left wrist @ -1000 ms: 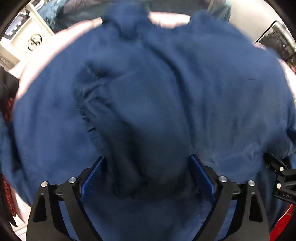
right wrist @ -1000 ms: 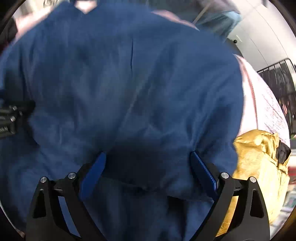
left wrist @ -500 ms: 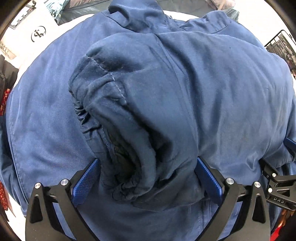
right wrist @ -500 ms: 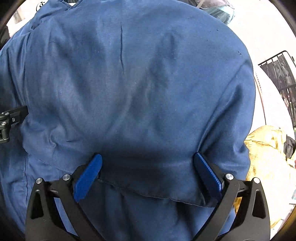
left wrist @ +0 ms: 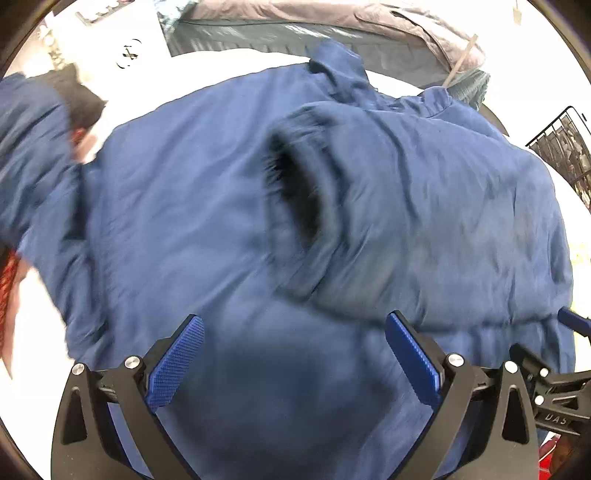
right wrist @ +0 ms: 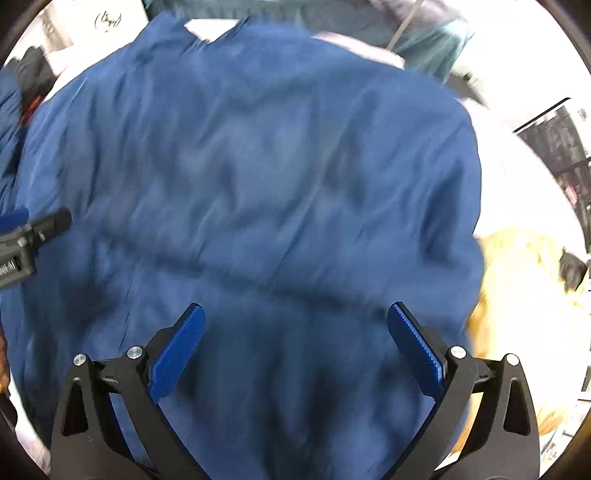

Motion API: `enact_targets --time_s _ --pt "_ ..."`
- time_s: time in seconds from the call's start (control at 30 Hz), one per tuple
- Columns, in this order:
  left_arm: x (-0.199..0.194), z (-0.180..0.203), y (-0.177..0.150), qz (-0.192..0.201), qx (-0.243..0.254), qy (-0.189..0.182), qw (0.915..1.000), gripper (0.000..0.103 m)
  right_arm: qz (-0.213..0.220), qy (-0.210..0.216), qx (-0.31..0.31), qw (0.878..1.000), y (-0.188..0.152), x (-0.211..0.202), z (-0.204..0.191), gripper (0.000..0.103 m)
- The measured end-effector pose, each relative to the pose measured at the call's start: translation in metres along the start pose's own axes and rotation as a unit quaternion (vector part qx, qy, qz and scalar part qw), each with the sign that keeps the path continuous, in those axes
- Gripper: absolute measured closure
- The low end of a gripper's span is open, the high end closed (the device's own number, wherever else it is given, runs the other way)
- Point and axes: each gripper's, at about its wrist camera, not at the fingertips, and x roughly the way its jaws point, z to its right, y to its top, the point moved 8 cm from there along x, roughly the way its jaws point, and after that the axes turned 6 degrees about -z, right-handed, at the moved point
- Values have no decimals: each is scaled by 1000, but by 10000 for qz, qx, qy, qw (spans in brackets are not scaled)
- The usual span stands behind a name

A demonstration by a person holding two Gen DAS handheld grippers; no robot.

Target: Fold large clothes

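A large blue jacket (left wrist: 207, 192) lies spread on a white surface and fills both views (right wrist: 277, 166). A folded-over sleeve with a dark cuff opening (left wrist: 303, 206) lies across its middle. My left gripper (left wrist: 293, 354) is open above the jacket's near part, with nothing between its blue pads (left wrist: 177, 358). My right gripper (right wrist: 295, 343) is open too, above a folded-over layer of the jacket. Each gripper's side shows at the edge of the other's view.
A white table (left wrist: 229, 62) lies under the jacket. A grey-green garment (left wrist: 295, 29) lies at the back. A yellow garment (right wrist: 517, 280) lies to the right. A black wire rack (left wrist: 561, 147) stands at the far right. A dark garment (left wrist: 81, 99) lies at the left.
Both grippers have pulled back and up from the jacket. The fabric that was bunched between the jaws now lies flat on the jacket, and more of the table shows.
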Motion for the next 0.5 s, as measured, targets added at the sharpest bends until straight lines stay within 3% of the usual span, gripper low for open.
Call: enact_targets --time_s 0.23,0.5 --pt "-26 -43 -56 5 6 476 9989 6 -296 308 -228 9988 -44 5 -35 5" --pt "-54 -117 -79 171 -953 333 9947 6 132 279 -558 9980 -59 -20 -90 5"
